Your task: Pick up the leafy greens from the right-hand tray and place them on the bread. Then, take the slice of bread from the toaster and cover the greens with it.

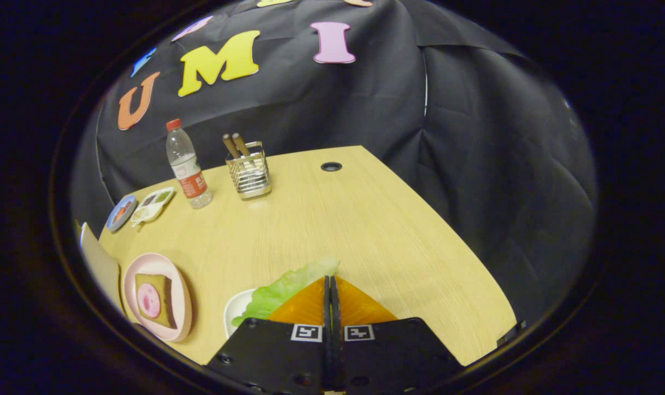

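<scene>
My gripper (330, 282) has its two orange fingers (305, 304) pressed together, and a pale green lettuce leaf (280, 293) sticks out from between them, past the tips and down to the left. The leaf hangs over a small white tray (235, 308) just left of the fingers. Further left stands a pink plate (183, 307) with a slice of bread (165, 307) and a round pink slice (148, 300) lying on the bread. A pale boxy object (99, 266), cut off by the view, stands beyond the plate's left side.
At the back left of the wooden table (365, 230) stand a water bottle (187, 167), a wire holder with chopsticks (248, 173), a small divided dish (152, 204) and a blue plate (120, 212). A cable hole (331, 166) lies near the far edge.
</scene>
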Tool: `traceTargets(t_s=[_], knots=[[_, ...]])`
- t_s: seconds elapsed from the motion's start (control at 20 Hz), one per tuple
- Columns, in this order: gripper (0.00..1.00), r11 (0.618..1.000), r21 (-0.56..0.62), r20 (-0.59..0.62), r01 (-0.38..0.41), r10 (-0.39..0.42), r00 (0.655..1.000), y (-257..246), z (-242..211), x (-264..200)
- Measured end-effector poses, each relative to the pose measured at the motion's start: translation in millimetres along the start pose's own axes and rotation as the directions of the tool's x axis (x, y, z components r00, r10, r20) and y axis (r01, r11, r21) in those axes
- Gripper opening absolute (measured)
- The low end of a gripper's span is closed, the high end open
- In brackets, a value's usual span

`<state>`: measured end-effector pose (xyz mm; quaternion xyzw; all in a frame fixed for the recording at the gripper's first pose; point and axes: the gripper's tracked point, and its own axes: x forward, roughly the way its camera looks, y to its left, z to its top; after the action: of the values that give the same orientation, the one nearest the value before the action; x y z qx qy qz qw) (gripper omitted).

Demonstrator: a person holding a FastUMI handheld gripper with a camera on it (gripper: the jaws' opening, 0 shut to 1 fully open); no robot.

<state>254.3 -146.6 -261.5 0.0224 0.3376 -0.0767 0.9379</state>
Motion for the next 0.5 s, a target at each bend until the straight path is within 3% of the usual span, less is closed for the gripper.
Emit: traceTargets(t_s=[0.5], knots=[[0.0, 0.996, -0.056, 0.103, -0.065, 0.07, 0.992, 45.1, 33.2, -84.6]])
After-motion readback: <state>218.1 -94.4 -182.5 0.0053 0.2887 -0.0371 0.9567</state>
